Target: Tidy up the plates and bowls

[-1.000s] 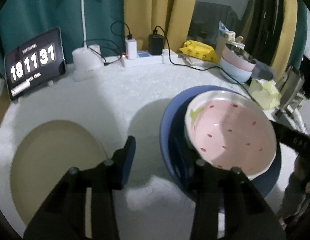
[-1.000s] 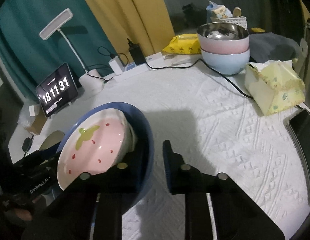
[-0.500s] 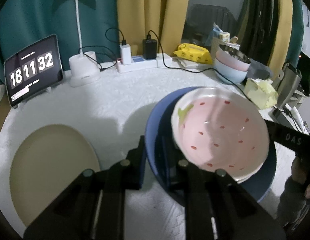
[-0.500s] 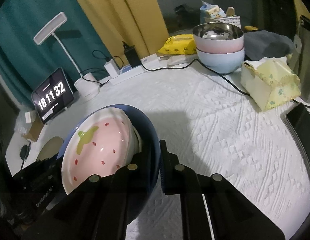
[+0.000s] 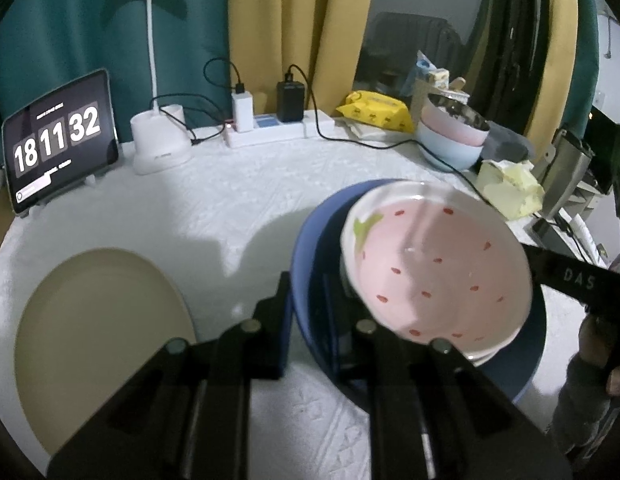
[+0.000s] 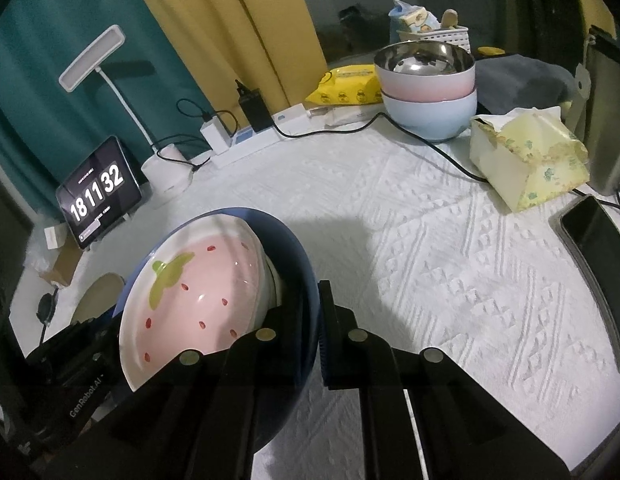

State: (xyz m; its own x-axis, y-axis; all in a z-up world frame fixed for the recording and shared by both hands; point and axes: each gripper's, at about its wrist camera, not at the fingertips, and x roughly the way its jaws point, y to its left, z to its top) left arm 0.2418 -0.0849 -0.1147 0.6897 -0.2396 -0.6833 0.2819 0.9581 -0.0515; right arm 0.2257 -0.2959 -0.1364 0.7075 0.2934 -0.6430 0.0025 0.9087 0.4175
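Left gripper [image 5: 308, 312] clamped on the near rim of the blue bowl [image 5: 310, 240], one finger inside, one outside. Right gripper [image 6: 315, 320] pinches the opposite rim the same way. Strawberry bowl [image 5: 433, 268] sits tilted inside the blue one, with probably a white dish under it, mostly hidden. Beige plate [image 5: 98, 340] lies left of the left fingers, partly covered by them.

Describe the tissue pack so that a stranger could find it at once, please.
Start at the white table and find the stacked bowls at its far edge. The tissue pack lies just beside them, near a phone. It alone is pale yellow, soft and crumpled.
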